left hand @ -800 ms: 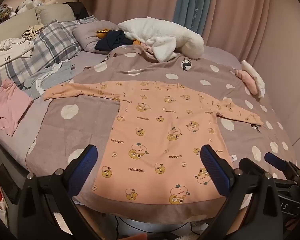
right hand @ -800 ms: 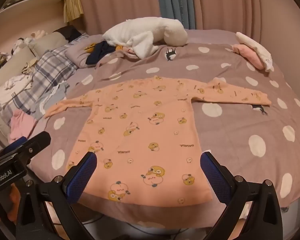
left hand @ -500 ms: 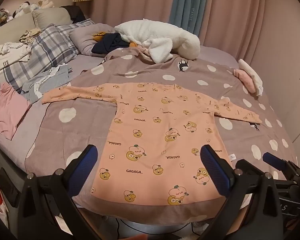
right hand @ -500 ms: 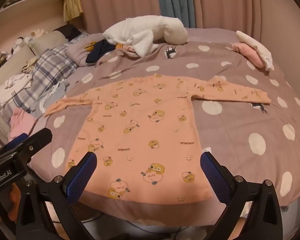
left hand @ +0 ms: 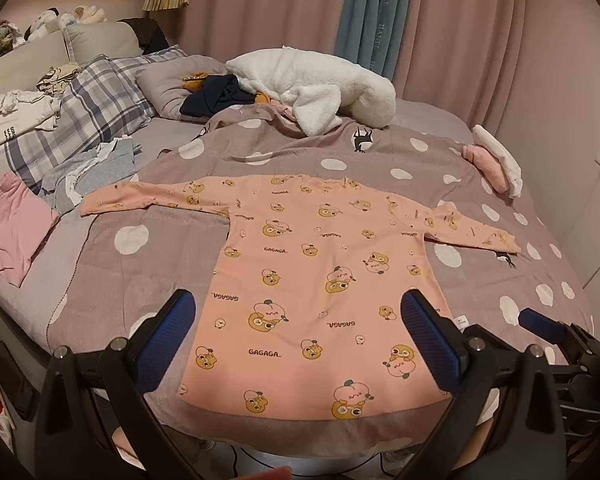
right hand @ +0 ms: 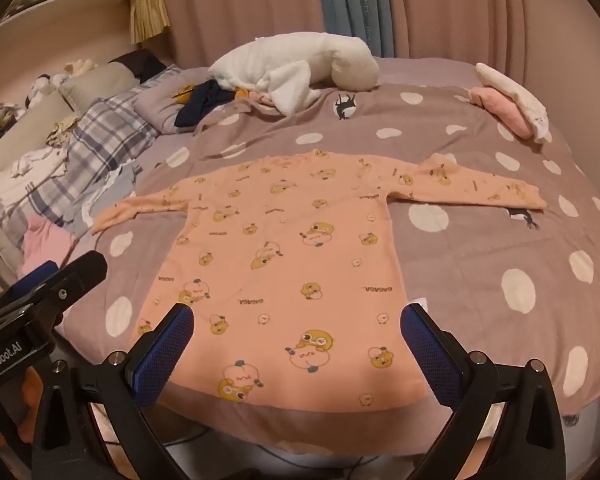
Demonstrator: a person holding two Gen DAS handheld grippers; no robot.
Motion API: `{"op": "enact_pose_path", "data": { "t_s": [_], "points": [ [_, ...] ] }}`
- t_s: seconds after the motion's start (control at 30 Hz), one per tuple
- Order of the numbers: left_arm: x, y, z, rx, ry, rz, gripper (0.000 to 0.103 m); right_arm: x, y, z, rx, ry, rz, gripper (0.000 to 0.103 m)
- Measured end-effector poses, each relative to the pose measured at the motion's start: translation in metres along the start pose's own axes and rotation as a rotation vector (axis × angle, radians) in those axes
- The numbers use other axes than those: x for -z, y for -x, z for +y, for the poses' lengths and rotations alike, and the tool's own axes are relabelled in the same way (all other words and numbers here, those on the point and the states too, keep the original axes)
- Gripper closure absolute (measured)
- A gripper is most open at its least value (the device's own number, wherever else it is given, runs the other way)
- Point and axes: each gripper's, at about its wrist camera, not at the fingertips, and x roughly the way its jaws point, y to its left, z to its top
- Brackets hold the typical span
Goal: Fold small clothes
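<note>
A small peach long-sleeved shirt (left hand: 312,276) with cartoon prints lies flat and spread on the polka-dot bed cover, both sleeves out; it also shows in the right wrist view (right hand: 292,264). My left gripper (left hand: 298,340) is open and empty, hovering over the shirt's hem. My right gripper (right hand: 298,344) is open and empty, also above the hem. The right gripper's blue tip (left hand: 540,324) shows at the left view's lower right. The left gripper's body (right hand: 40,304) shows at the right view's lower left.
A white fluffy garment (left hand: 316,84) and dark clothes (left hand: 216,96) lie at the far side. Folded pink and white items (left hand: 496,160) sit at the far right. Plaid pillow (left hand: 80,120), grey clothes (left hand: 92,168) and a pink garment (left hand: 16,224) lie left. The bed edge (left hand: 260,432) is close below.
Both grippers have pulled back slightly toward the near bed edge, so the shirt sits a little farther away in both views. The shirt itself has not moved.
</note>
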Motion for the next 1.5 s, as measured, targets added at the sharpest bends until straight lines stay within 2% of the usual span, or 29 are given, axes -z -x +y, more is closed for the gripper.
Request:
{"op": "enact_pose_path", "data": {
  "t_s": [0.5,0.73,0.87,1.13,1.5],
  "points": [
    [-0.015,-0.005,-0.008,0.021,-0.019,-0.049,0.000,-0.013,-0.002,0.010,0.017,0.075,-0.061,0.001],
    [-0.014,-0.018,-0.007,0.020,-0.006,-0.006,0.000,-0.014,-0.010,0.004,0.012,0.047,-0.047,0.001],
    [-0.013,-0.019,-0.005,0.045,0.026,0.012,0.000,-0.012,-0.013,0.002,0.027,0.039,-0.028,0.001],
    [-0.009,-0.011,-0.008,0.020,0.012,-0.005,0.000,-0.010,-0.007,0.001,0.012,0.028,-0.026,0.001],
    [-0.007,0.003,-0.012,0.052,0.018,-0.033,0.000,-0.004,0.003,0.002,0.018,0.038,-0.029,0.001]
  ]
}}
